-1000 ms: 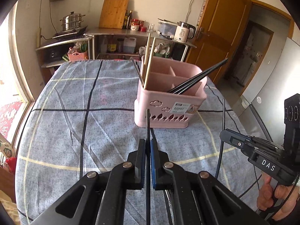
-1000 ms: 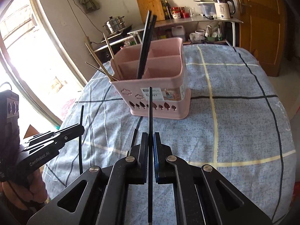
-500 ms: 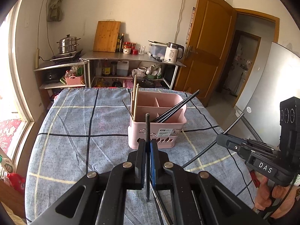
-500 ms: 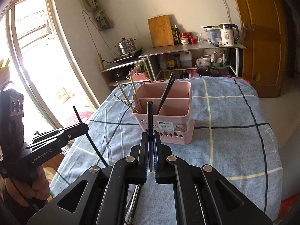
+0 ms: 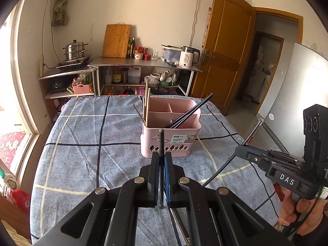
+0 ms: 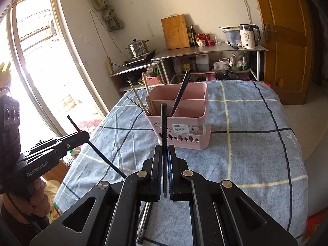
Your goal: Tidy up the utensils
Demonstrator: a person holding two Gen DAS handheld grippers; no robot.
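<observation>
Each claw is clamped shut on one thin black chopstick: left gripper (image 5: 162, 181) holds chopstick (image 5: 161, 141), right gripper (image 6: 164, 174) holds chopstick (image 6: 163, 127). Ahead of both stands the pink plastic divided basket (image 5: 171, 141), already holding black and wooden chopsticks. Judged partway: these two remain undelivered, and another metal utensil (image 6: 144, 221) lies on the checked blue tablecloth (image 6: 256, 143) beneath the right claw.

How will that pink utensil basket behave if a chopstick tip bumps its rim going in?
The pink basket looks like thin, light plastic holding only a few chopsticks, so it would probably slide on the cloth. Its base looks wide for its height, so tipping seems unlikely. The black chopsticks leaning out one side may add slight bias.
</observation>
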